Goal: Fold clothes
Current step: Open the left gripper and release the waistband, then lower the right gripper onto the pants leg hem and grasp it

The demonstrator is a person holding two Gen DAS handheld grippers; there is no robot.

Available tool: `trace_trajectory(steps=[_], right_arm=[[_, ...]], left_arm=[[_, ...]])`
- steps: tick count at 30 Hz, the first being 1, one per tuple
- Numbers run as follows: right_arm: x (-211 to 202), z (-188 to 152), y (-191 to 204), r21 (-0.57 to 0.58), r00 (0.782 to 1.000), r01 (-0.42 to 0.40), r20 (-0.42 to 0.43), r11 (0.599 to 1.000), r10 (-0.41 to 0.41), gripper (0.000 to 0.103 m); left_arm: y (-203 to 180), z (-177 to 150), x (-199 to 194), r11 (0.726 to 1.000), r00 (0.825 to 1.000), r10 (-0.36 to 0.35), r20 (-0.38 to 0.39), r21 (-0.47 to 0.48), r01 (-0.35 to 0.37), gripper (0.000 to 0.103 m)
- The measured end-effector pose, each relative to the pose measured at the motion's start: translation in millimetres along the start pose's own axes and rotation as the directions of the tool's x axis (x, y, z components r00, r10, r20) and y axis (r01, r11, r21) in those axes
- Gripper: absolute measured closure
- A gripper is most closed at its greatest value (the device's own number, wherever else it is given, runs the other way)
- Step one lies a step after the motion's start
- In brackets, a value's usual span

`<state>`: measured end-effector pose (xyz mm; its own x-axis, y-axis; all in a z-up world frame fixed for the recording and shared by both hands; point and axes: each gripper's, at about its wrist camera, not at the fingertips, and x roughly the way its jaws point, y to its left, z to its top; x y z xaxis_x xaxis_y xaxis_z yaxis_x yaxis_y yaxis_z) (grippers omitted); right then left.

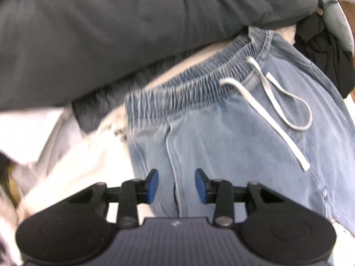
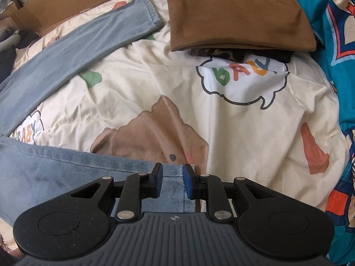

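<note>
Jeans (image 2: 73,46) of pale blue denim lay spread on a cream printed bedsheet (image 2: 233,133), one leg running up toward the far left and its hem stopping just beside a folded brown cloth (image 2: 235,13). Between the two legs and out to the right the sheet lay bare, bounded at the right edge by a teal patterned cover (image 2: 337,44) and at the top left by cardboard (image 2: 66,2). The right gripper (image 2: 172,182) pointed steeply down over the near leg's hem, which sat between its partly parted blue pads; whether they pinched the cloth could not be told. In the left wrist view the jeans' gathered elastic waistband (image 1: 199,75) ran diagonally, its white drawstring (image 1: 277,119) loose on the front, pressed close under a large grey cloth mass (image 1: 111,33) that filled the upper frame. The left gripper (image 1: 176,186) hung over the denim below the waistband, released, nothing between its pads. That view was blurred, its left side a smear of white, and dark clothing (image 1: 328,55) at the right was cut off by the frame.
</note>
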<state>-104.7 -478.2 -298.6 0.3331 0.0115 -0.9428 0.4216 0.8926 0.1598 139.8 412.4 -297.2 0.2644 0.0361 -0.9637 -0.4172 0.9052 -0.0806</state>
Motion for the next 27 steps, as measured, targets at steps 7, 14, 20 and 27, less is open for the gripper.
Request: trace_trajectory(steps=[7,14,20,27], right_arm=[[-3,-15,-10,0.023,1.0,-0.008,0.0,1.0,0.008,0.077],[-7,-39,-6,0.001,0.999,-0.017,-0.035,1.0,0.017,0.077],[-5,-60,1,-0.008,0.996,-0.021,-0.084,1.0,0.02,0.077],[-4,-80,11,-0.045,0.99,-0.046,-0.134,0.998,0.04,0.066]], left_arm=[[3,-37,6,0.998,0.999,-0.023,-0.049,-0.055,0.02,0.053],[13,-53,25,0.99,0.996,-0.037,-0.082,-0.139,0.025,0.053],[18,-62,44,0.973,0.993,-0.077,-0.089,-0.223,0.055,0.05],[18,-62,44,0.966,0.993,-0.095,-0.066,-0.246,0.076,0.06]])
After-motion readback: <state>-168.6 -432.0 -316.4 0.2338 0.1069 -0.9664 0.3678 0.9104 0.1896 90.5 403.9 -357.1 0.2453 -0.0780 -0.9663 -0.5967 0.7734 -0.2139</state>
